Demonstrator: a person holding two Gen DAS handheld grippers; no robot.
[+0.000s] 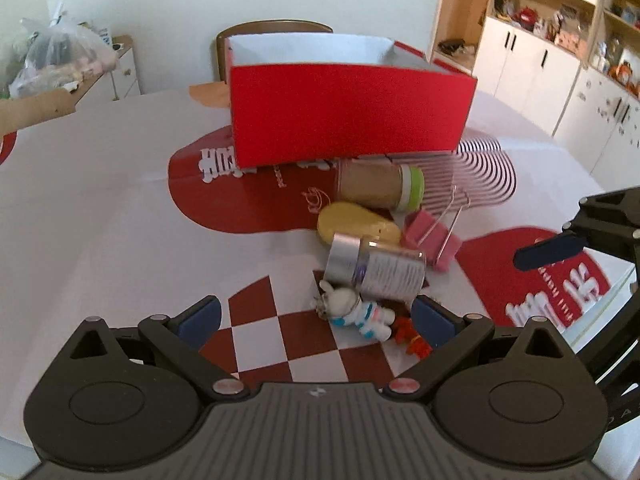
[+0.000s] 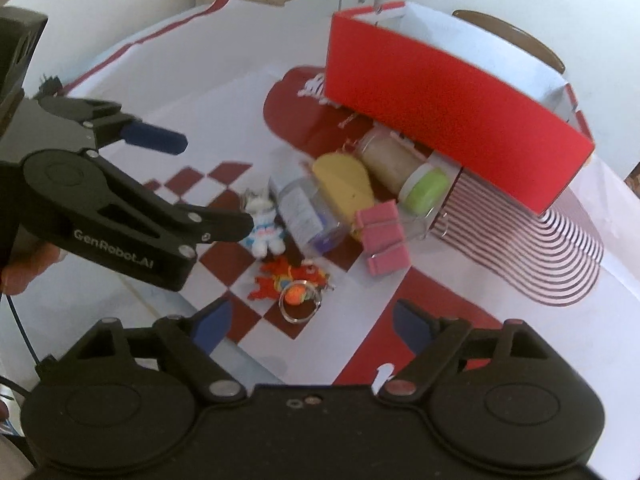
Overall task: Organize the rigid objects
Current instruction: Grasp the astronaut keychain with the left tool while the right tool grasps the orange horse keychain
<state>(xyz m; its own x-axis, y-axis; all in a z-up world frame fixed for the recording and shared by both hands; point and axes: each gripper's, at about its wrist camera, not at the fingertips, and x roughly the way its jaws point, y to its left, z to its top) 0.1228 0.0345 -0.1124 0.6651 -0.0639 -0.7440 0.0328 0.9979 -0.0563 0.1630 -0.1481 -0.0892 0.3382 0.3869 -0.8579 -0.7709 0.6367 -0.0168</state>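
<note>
A red box point(image 1: 348, 108) with a white inside stands open on the table; it also shows in the right wrist view point(image 2: 448, 120). In front of it lie a green-lidded jar point(image 1: 380, 186) point(image 2: 404, 172), a yellow case point(image 1: 356, 222) point(image 2: 344, 188), a silver-capped bottle point(image 1: 376, 268) point(image 2: 308, 212), a pink binder clip point(image 1: 430, 240) point(image 2: 382, 240), a small astronaut toy point(image 1: 360, 314) point(image 2: 264, 224) and an orange keychain point(image 2: 292, 284). My left gripper point(image 1: 316, 320) is open just before the toy. My right gripper point(image 2: 308, 320) is open above the keychain.
The table has a white and red patterned cover point(image 1: 120, 220). A brown chair point(image 1: 276, 28) stands behind the box. A cabinet with bags point(image 1: 80, 60) is at the left, white cupboards point(image 1: 560, 80) at the right.
</note>
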